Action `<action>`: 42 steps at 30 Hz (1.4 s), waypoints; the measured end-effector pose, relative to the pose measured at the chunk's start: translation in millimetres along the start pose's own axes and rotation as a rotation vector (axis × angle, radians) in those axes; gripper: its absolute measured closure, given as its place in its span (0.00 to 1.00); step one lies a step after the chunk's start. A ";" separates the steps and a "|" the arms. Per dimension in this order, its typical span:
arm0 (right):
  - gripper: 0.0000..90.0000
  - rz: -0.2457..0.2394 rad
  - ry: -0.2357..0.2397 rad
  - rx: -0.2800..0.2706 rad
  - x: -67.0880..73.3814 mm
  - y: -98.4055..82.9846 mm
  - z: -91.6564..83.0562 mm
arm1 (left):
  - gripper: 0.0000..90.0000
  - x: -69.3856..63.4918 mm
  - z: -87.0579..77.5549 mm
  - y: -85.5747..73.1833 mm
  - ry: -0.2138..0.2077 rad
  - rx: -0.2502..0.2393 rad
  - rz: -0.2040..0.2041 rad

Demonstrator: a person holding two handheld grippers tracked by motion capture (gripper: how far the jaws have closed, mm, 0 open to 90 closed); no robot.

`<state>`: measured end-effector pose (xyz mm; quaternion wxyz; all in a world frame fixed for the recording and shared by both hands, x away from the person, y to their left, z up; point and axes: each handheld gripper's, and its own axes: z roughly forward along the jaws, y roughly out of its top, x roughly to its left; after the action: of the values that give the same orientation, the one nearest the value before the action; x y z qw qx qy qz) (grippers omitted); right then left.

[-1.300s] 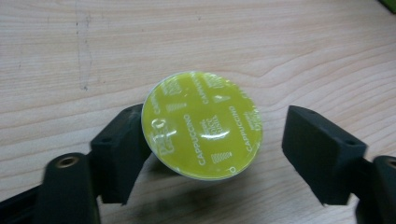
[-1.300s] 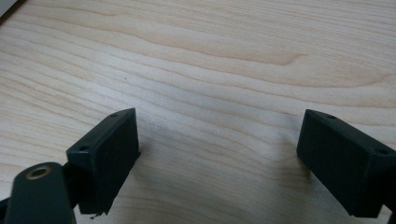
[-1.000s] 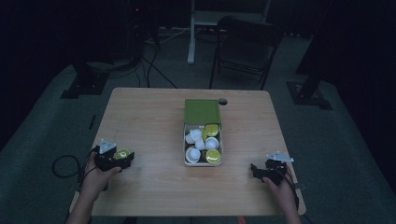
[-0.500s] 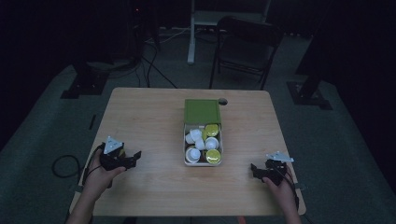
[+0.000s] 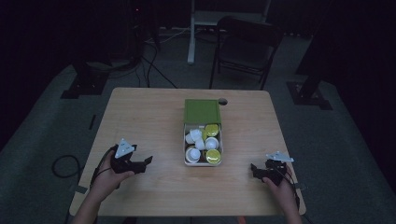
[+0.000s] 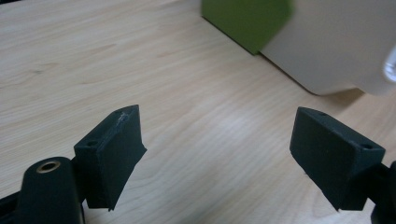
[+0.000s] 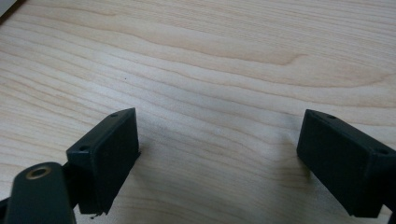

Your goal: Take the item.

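Observation:
A pale box with a green lid slid toward the far end stands in the middle of the wooden table. Inside lie several small white cups and yellow-green cups. My left gripper hovers over the table to the left of the box, open, with bare wood between its jaws. In the left gripper view the green lid and the pale box wall rise ahead at the upper right. My right gripper rests near the front right corner, open over bare wood.
A small round hole sits in the table just behind the box. A dark chair and stand legs are on the floor beyond the far edge. A cable loops off the table's left side.
My left gripper has moved to the right, toward the box. The right gripper has stayed where it was.

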<state>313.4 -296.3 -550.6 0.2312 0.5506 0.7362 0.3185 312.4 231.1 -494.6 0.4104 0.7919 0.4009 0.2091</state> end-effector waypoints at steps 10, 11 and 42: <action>0.14 0.000 0.000 0.000 0.0 0.0 0.0 | 0.19 -17.4 12.1 -2.1 -0.061 0.022 0.062; 0.14 0.000 0.000 0.000 0.0 0.0 0.0 | 0.19 -19.2 13.6 -2.6 -0.066 0.025 0.068; 0.14 0.001 0.000 0.000 0.0 0.0 0.0 | 0.18 -61.7 43.0 -18.9 -0.212 0.166 0.229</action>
<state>313.4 -296.3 -550.6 0.2310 0.5508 0.7361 0.3185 295.5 167.1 -535.0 0.3570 0.8812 0.2784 0.1361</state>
